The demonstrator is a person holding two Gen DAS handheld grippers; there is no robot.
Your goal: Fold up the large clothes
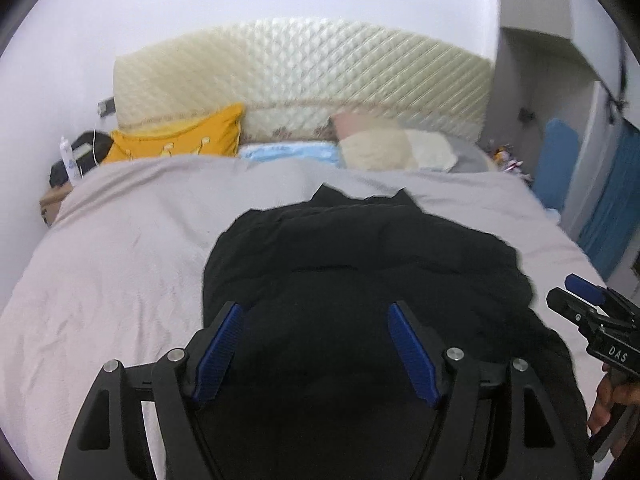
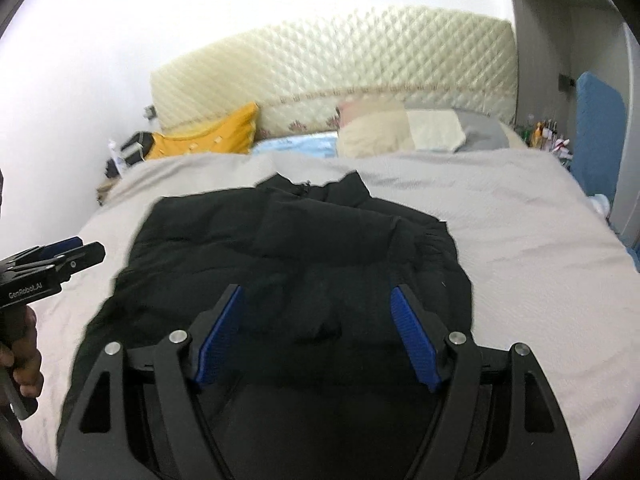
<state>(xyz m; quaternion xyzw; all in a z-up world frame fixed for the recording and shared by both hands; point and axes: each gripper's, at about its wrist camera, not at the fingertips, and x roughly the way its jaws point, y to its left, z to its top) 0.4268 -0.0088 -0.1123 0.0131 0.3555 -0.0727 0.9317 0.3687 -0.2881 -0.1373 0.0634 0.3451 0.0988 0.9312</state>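
A large black padded jacket [image 1: 360, 256] lies on the bed, collar toward the headboard; it also shows in the right wrist view [image 2: 304, 248]. My left gripper [image 1: 316, 312] is open above the jacket's near part, blue pads wide apart, holding nothing. My right gripper [image 2: 318, 296] is open the same way over the jacket's near part, empty. The right gripper shows at the right edge of the left wrist view [image 1: 580, 300]. The left gripper shows at the left edge of the right wrist view [image 2: 76, 252].
The bed has a light grey-pink cover [image 1: 120, 248]. A cream quilted headboard [image 1: 304, 76], a yellow pillow [image 1: 180, 136] and a beige pillow [image 1: 384, 148] lie at the far end. A cluttered nightstand [image 1: 76, 160] stands far left. Blue panels [image 1: 608, 208] stand right.
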